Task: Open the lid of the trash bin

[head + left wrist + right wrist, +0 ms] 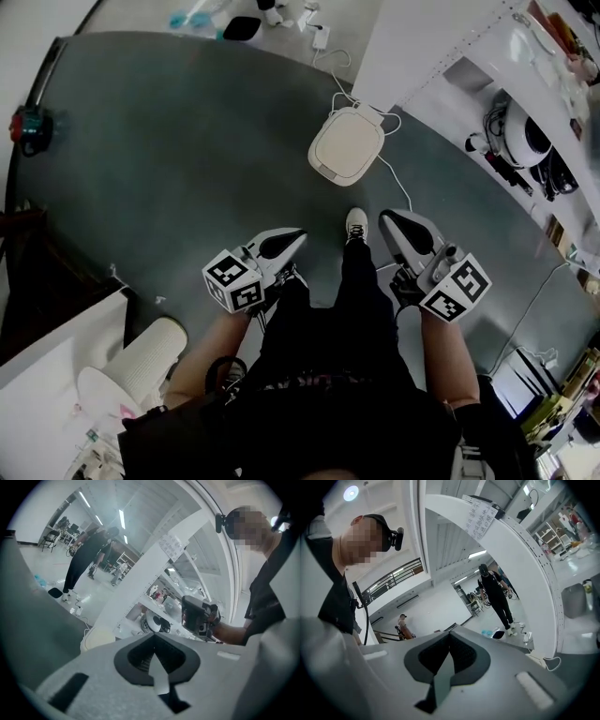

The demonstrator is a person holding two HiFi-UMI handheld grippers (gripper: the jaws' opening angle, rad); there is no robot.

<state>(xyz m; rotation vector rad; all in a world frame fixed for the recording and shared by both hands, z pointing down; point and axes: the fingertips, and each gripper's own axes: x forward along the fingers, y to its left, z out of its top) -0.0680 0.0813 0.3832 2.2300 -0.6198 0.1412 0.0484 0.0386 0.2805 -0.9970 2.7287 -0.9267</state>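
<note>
The trash bin point(347, 145) is a low cream bin with a rounded square lid, lying closed on the grey floor ahead of the person's shoe point(356, 225). Its pale lid also shows in the left gripper view point(96, 638), beyond the jaws. My left gripper point(296, 236) is held near the person's left knee, short of the bin, jaws shut with nothing between them point(154, 638). My right gripper point(390, 219) hangs at about the same distance, to the right of the shoe, also shut and holding nothing point(449, 638). Neither gripper touches the bin.
A white shelving unit point(487, 66) full of gear stands right of the bin. A white cable point(396, 180) trails from the bin past the shoe. A white ribbed cylinder point(145, 361) lies at the lower left. A person in black point(89, 557) stands farther off.
</note>
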